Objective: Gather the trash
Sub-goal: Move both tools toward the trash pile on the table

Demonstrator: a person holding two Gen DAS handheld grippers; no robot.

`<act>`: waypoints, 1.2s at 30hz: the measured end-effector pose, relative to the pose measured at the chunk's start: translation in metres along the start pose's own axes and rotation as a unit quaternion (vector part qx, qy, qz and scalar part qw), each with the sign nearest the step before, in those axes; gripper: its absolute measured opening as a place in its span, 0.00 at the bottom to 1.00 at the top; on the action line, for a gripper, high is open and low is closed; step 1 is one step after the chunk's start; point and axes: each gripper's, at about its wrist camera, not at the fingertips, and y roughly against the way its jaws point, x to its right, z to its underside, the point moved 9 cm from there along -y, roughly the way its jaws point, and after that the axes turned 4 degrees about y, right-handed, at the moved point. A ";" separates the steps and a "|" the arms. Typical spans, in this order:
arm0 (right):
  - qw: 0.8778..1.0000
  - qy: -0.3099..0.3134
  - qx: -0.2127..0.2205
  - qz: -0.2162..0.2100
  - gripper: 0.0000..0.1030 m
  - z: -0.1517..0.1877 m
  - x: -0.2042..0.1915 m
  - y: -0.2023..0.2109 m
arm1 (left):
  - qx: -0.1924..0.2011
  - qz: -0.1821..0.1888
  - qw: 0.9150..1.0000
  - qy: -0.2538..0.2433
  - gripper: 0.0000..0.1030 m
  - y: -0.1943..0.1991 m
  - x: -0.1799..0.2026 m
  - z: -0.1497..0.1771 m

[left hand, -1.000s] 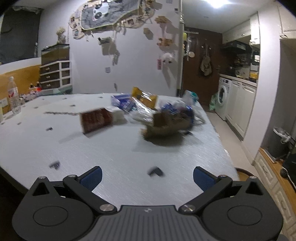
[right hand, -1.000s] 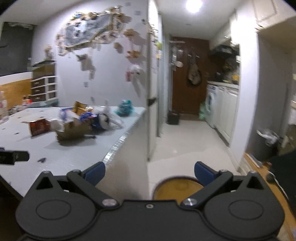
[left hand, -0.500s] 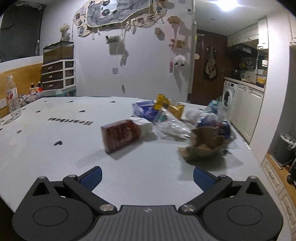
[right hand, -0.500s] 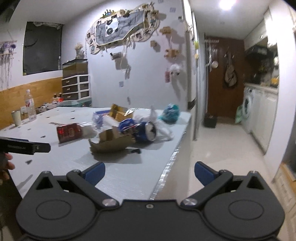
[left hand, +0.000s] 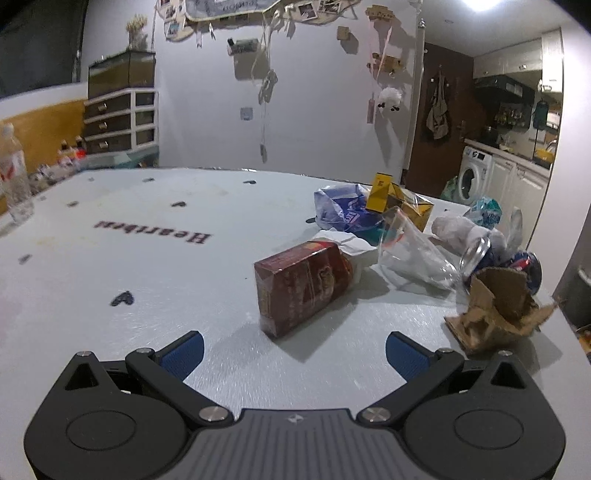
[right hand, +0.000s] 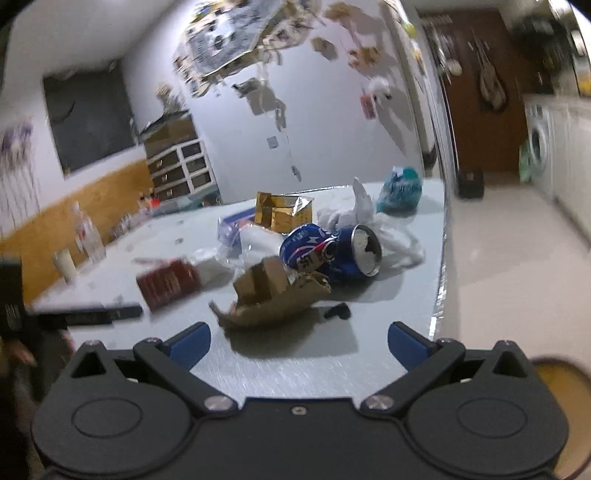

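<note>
Just ahead of the left gripper (left hand: 294, 350), fingers apart and empty, a red box (left hand: 303, 290) stands on the surface (left hand: 155, 258). Ahead of the right gripper (right hand: 298, 341), fingers likewise apart, torn cardboard (right hand: 273, 295) lies before a crushed blue can (right hand: 332, 254).

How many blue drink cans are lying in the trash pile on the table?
2: a crushed blue drink can behind the torn brown cardboard, and a second blue can beside it, open top facing the camera. Others may be hidden.

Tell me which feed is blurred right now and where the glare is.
Right wrist view: motion-smeared, red box and wall soft, can readable. Left wrist view: sharp, red box crisp; ceiling light flares top right.
</note>
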 end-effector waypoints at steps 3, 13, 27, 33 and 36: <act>0.999 -0.040 -0.006 -0.002 0.96 -0.005 0.011 -0.020 | -0.005 0.007 1.000 0.013 1.00 -0.014 -0.009 -0.004; 0.993 -0.109 -0.032 -0.031 0.66 -0.018 0.038 -0.072 | 0.000 0.094 0.992 0.087 1.00 -0.052 -0.022 -0.016; 0.985 -0.078 -0.090 -0.125 0.44 0.004 -0.005 -0.062 | 0.041 0.135 0.988 0.061 0.99 -0.069 0.003 -0.044; 0.979 -0.024 -0.121 -0.161 0.44 0.027 -0.038 -0.037 | 0.041 0.155 0.985 0.055 0.96 -0.062 0.019 -0.036; 0.974 0.002 -0.139 -0.177 0.44 0.039 -0.051 -0.027 | 0.040 0.167 0.984 0.049 0.92 -0.054 0.028 -0.032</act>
